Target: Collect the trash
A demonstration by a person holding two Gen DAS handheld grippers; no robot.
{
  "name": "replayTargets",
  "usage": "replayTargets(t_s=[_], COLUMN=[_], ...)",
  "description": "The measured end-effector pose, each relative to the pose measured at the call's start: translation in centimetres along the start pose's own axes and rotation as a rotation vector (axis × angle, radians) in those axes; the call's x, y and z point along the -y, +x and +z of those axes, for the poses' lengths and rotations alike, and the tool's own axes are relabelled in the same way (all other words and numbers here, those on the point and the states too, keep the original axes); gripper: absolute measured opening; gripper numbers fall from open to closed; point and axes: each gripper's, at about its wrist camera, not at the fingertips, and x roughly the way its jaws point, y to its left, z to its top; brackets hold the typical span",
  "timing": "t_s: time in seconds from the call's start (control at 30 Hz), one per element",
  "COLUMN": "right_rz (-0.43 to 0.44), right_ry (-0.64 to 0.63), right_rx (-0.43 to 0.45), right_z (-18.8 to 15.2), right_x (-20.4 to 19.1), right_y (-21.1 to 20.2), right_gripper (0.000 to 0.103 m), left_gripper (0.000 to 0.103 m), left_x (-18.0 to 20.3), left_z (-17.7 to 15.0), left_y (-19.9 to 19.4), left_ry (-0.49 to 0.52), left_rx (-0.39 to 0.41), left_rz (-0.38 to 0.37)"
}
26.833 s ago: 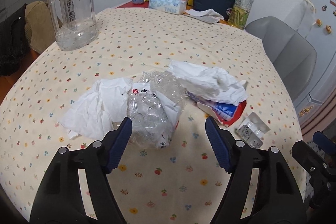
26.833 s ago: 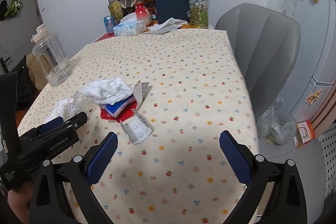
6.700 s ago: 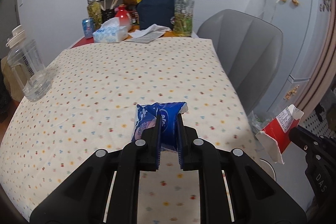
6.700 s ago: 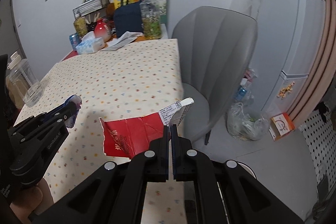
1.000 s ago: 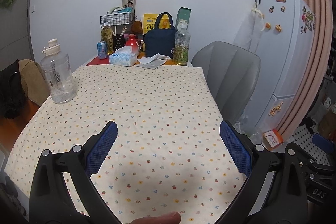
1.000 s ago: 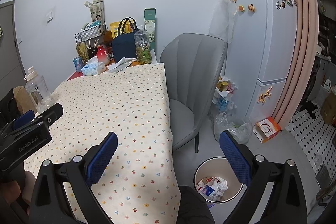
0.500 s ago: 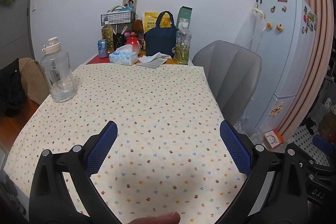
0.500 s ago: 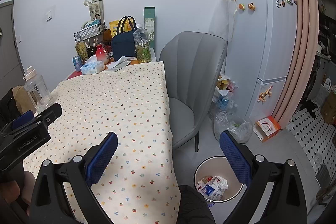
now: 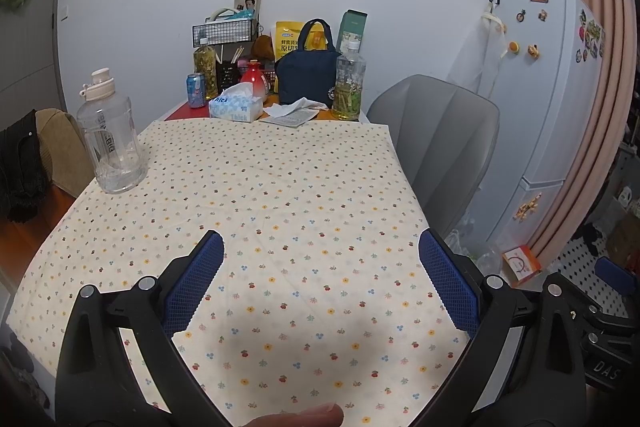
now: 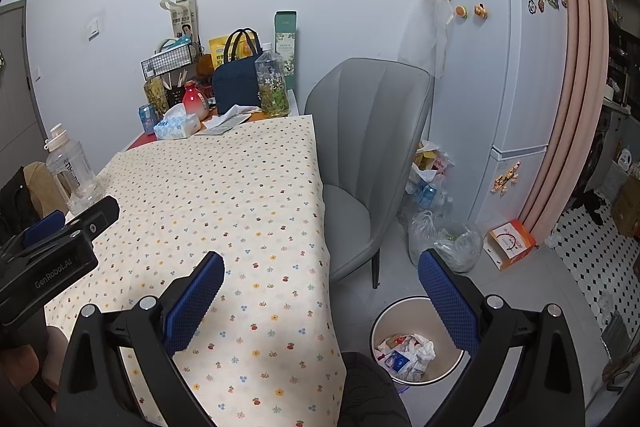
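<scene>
On the floor beside the table's near corner, just in front of the grey chair (image 10: 372,147), stands a round white waste bin (image 10: 380,323) with the collected trash (image 10: 404,349) inside: crumpled white tissue with red and blue packaging. It lies low between the right gripper (image 10: 320,291)'s blue-padded fingers (image 10: 448,299), nearer the right-hand one and well below them; those jaws are spread wide and hold nothing. Over the flower-dotted tablecloth (image 9: 280,187), the left gripper (image 9: 320,287) hangs equally wide apart and empty. A clear water jug (image 9: 110,139) stands near the cloth's left edge, well ahead of its fingers.
</scene>
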Motion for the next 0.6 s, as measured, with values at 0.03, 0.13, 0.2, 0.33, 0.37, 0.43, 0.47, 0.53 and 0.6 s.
replayTargets(t_s=[0.03, 0.13, 0.2, 0.33, 0.37, 0.43, 0.47, 0.53, 0.6], right_rz=[0.000, 0.000, 0.000, 0.000, 0.000, 0.001, 0.000, 0.000, -0.001], right_ry=[0.000, -0.001, -0.001, -0.002, -0.002, -0.001, -0.001, 0.000, 0.000], right_rx=[0.000, -0.001, -0.001, 0.000, 0.000, -0.001, -0.001, -0.002, -0.003], right_z=[-0.02, 0.02, 0.02, 0.04, 0.04, 0.04, 0.05, 0.04, -0.02], right_x=[0.02, 0.00, 0.00, -0.01, 0.00, -0.01, -0.02, -0.03, -0.03], right_y=[0.02, -0.02, 0.00, -0.03, -0.03, -0.01, -0.02, -0.02, 0.08], right_gripper=[0.095, 0.095, 0.095, 0.095, 0.095, 0.095, 0.095, 0.095, 0.095], left_gripper=[0.097, 0.097, 0.097, 0.097, 0.097, 0.097, 0.097, 0.097, 0.097], left_x=[0.01, 0.02, 0.02, -0.08, -0.08, -0.07, -0.11, -0.20, -0.27], left_z=[0.04, 0.05, 0.05, -0.05, -0.05, -0.12, -0.17, -0.23, -0.31], left_y=[-0.02, -0.02, -0.01, 0.12, 0.11, 0.08, 0.07, 0.15, 0.16], left_ry=[0.000, 0.000, 0.000, -0.001, 0.000, 0.001, 0.001, 0.001, 0.002], left_rx=[0.000, -0.001, -0.001, -0.003, -0.003, 0.001, 0.001, -0.001, -0.001], left_rz=[0.000, 0.000, 0.001, 0.003, 0.005, 0.013, 0.012, 0.011, 0.010])
